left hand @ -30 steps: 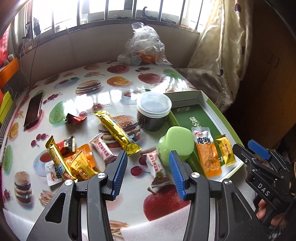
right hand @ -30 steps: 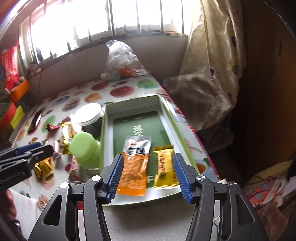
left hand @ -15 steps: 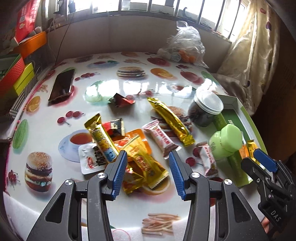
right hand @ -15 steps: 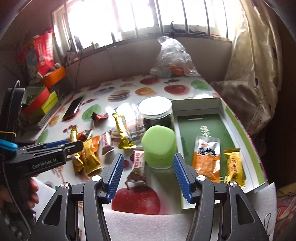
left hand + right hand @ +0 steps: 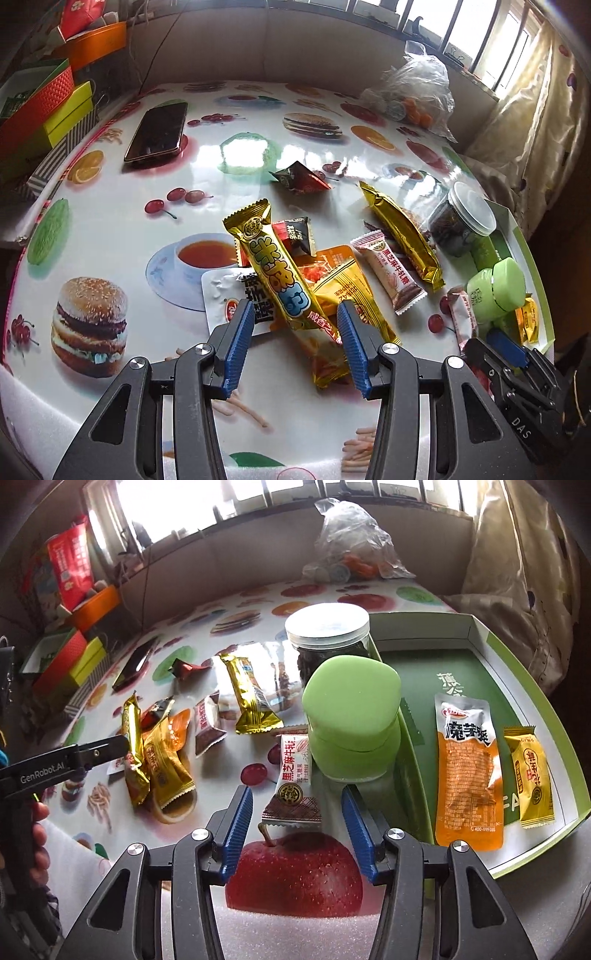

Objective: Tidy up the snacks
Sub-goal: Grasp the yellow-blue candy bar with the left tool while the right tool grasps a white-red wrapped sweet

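Observation:
My left gripper [image 5: 295, 325] is open over a pile of snack packets; a long gold bar with blue letters [image 5: 280, 284] lies between its fingers. My right gripper [image 5: 295, 805] is open around the near end of a white and brown candy packet [image 5: 291, 775], beside a green-lidded jar [image 5: 351, 716]. The green tray [image 5: 524, 672] on the right holds an orange packet [image 5: 467, 771] and a small yellow packet [image 5: 532, 775]. A gold bar [image 5: 247, 698], a pink candy packet [image 5: 388, 273] and a dark triangular packet [image 5: 299, 179] lie loose on the table.
A clear jar with a white lid [image 5: 328, 635] stands at the tray's left edge. A phone [image 5: 157, 133] lies far left. A plastic bag [image 5: 417, 96] sits at the back. Coloured boxes [image 5: 44, 107] stand off the table's left edge.
My left gripper has moved left and down onto the snack pile. My right gripper has swung left from the tray and lowered over the candy packet by the green jar.

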